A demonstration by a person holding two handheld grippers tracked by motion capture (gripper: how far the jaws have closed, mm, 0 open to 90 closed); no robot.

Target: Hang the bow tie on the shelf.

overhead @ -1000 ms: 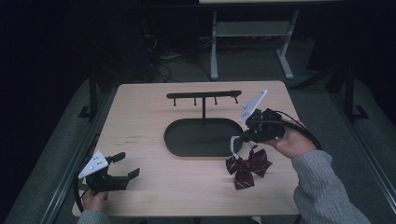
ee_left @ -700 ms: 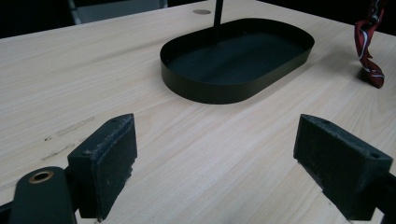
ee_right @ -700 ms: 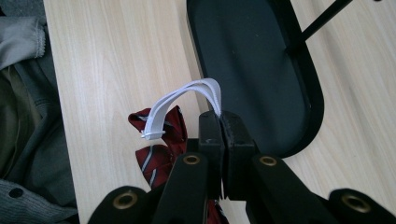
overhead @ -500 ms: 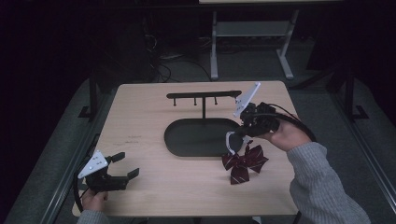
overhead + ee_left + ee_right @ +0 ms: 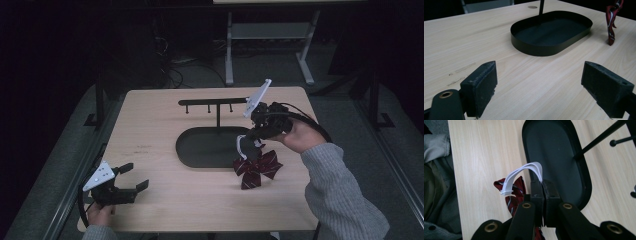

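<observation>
Black oval tray [image 5: 200, 150] and hook stand [image 5: 212, 102] between splayed left gripper [image 5: 131, 178] and right gripper [image 5: 256, 134], clamped on bow tie's white strap [image 5: 520, 173].

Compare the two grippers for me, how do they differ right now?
The left gripper is open with nothing between its jaws; the right gripper is shut on the white strap of a red striped bow tie. The left gripper sits low at the table's near left corner; the right gripper is raised beside the black tray, with the bow tie hanging under it. Both are black, hand-held and carry a grey three-cornered plate.
</observation>
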